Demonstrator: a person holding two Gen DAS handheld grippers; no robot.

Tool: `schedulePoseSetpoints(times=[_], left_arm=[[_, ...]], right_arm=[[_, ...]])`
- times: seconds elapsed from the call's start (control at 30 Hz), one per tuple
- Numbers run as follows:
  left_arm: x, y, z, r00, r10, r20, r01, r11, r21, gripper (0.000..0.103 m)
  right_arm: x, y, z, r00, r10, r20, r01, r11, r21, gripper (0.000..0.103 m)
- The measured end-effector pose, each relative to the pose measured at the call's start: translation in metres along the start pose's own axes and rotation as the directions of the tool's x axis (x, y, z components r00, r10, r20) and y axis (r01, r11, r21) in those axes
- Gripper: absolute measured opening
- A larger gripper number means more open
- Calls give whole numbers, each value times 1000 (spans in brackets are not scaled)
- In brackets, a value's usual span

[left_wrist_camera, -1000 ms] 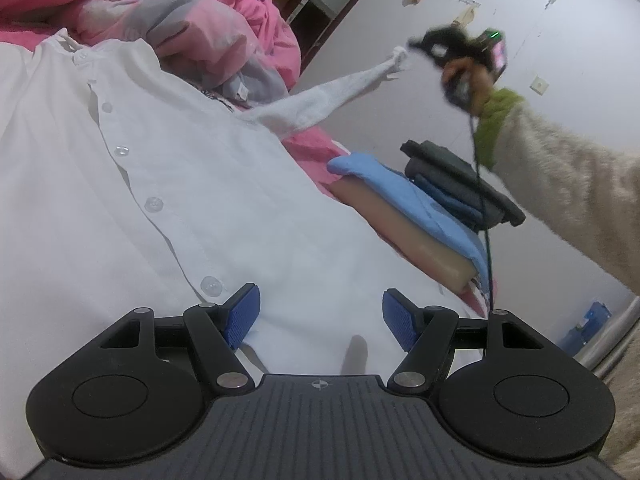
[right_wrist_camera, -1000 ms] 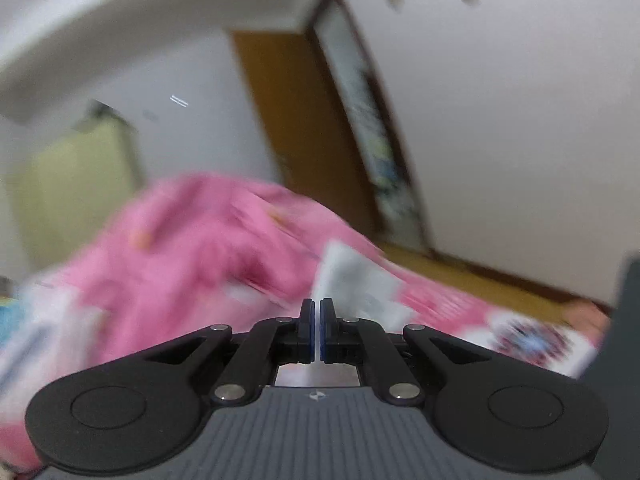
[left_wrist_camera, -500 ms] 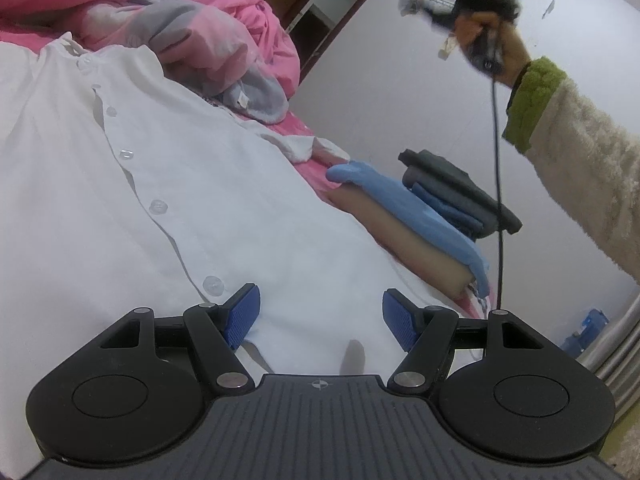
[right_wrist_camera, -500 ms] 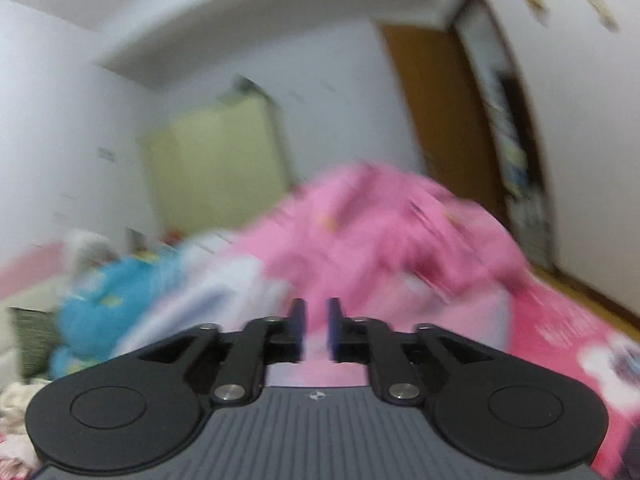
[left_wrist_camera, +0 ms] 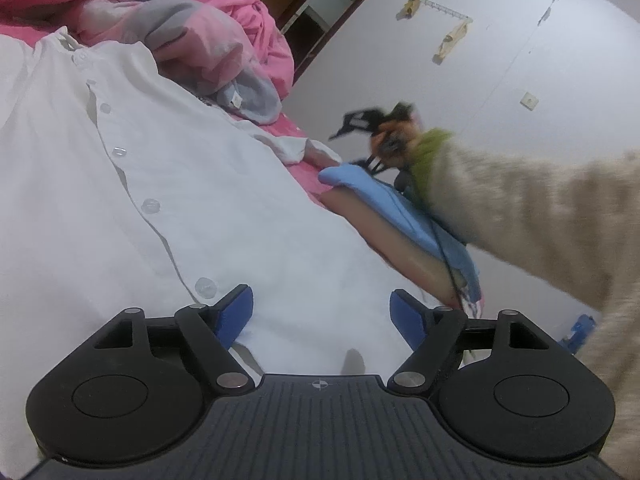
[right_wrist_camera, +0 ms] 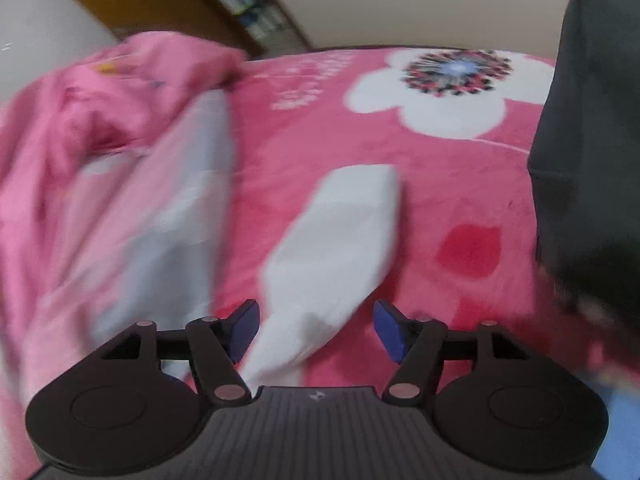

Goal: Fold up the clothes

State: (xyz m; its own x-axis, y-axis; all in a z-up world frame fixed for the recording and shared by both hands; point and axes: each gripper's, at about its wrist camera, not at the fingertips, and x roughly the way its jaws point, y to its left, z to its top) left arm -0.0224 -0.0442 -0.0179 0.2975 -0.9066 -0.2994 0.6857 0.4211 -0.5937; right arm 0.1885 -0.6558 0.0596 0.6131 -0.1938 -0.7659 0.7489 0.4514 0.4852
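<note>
A pink bed cover (right_wrist_camera: 400, 184) printed with a large white flower (right_wrist_camera: 436, 96) fills most of the right wrist view, and on it, in the left wrist view, a white button-up shirt (left_wrist_camera: 224, 216) lies spread flat, front up, its button placket running from 10 o'clock down toward 6 o'clock. A crumpled pink quilt (left_wrist_camera: 240, 28) with grey patches is heaped at 11 to 12 o'clock, just beyond the shirt's collar. At 3 o'clock of the shirt a stack of folded clothes rests on the bed, a light blue garment (left_wrist_camera: 384, 200) lying on a tan one (left_wrist_camera: 404, 256). The shirt's sleeve (right_wrist_camera: 336, 248) lies loose on the cover, stretching from 6 o'clock up toward 12 in the right wrist view, its cuff end farthest away. The left gripper (left_wrist_camera: 320, 312) sits low over the shirt's hem near the lowest button, jaws wide apart, nothing pressed between them. The right gripper (right_wrist_camera: 316, 328), held by a hand in a fuzzy cream sleeve (left_wrist_camera: 552, 232), has just been opening; its blue pads (right_wrist_camera: 390, 330) stand apart on either side of the sleeve without pinching it.
</note>
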Motion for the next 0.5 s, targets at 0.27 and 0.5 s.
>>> schedulePoseSetpoints(times=[0.27, 0.5], left_arm=[[-1, 5, 1, 999, -41, 22, 41, 999, -28, 79], [0, 3, 1, 999, -35, 22, 35, 999, -22, 79]], right_arm=[[20, -38, 1, 978, 137, 159, -147, 988, 48, 1], [-98, 41, -27, 823, 505, 258, -385, 832, -400, 1]])
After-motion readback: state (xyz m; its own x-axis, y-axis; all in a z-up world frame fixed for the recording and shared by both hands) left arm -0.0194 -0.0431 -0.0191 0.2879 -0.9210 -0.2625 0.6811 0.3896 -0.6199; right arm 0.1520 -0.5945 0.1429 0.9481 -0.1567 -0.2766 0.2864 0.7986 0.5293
